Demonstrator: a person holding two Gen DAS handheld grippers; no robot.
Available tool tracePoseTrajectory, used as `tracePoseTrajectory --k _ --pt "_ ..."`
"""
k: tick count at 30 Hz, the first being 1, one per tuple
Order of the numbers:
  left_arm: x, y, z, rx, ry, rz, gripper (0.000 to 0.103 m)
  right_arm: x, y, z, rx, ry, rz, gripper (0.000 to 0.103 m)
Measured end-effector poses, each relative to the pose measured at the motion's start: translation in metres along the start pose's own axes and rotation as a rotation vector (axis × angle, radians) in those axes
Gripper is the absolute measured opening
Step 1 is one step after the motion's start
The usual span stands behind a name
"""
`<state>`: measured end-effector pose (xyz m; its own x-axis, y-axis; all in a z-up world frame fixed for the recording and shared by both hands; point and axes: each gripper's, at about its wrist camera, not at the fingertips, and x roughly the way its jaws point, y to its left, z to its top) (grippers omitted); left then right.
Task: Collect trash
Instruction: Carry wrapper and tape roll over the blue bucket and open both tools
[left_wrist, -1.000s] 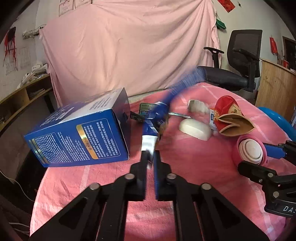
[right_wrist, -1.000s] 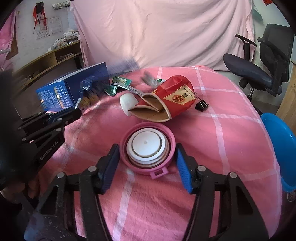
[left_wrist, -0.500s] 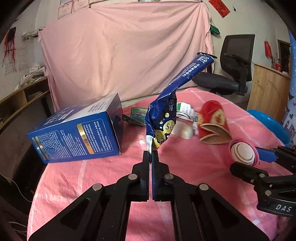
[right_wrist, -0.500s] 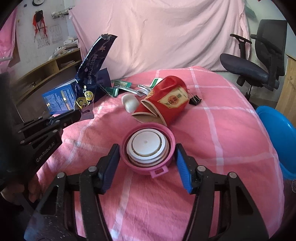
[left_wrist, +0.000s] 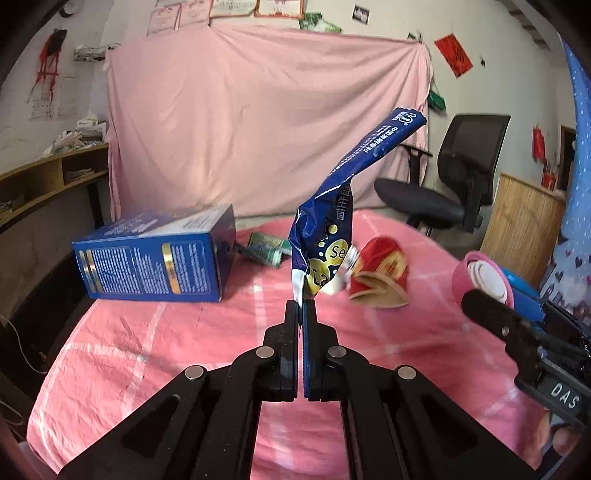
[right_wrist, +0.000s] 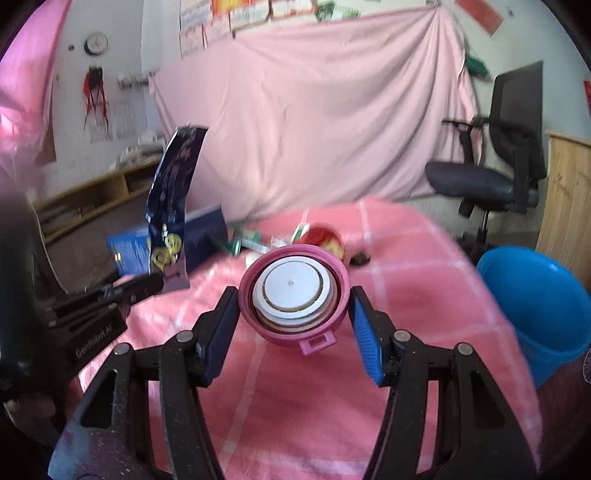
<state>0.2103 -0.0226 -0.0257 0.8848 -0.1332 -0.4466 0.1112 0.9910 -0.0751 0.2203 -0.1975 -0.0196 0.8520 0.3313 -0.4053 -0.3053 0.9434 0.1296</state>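
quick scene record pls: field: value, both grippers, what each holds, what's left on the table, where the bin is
left gripper: shut on wrapper, pinched at its lower edge, lifted off the table
right gripper: shut on lid, pink with white insert, lifted
table: pink checked cloth
still on table: blue box on its side, crushed red cup, green packets, binder clip
bin: blue, beside the table on the right gripper's side
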Motion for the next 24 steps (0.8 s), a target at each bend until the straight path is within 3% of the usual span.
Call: tracePoseTrajectory --k 8,17,21,24 --pt "-0.02 -0.04 0.026 -0.007 -0.104 -0.058 0.0 -0.039 -0.022 0.032 0.006 -0.181 -0.073 0.073" --pt "-0.024 -0.098 0.081 0.03 -0.201 -0.17 0.0 -0.074 -0.063 0.055 -0.02 -0.286 -0.176 0.073" --pt "-0.012 -0.136 0.097 0.076 -0.212 -0.239 0.0 -0.086 -0.096 0.06 0.001 -0.312 -0.259 0.073" --pt "0.005 -0.168 0.102 0.099 -0.173 -0.308 0.0 -0.092 -0.126 0.058 0.043 -0.306 -0.324 0.073"
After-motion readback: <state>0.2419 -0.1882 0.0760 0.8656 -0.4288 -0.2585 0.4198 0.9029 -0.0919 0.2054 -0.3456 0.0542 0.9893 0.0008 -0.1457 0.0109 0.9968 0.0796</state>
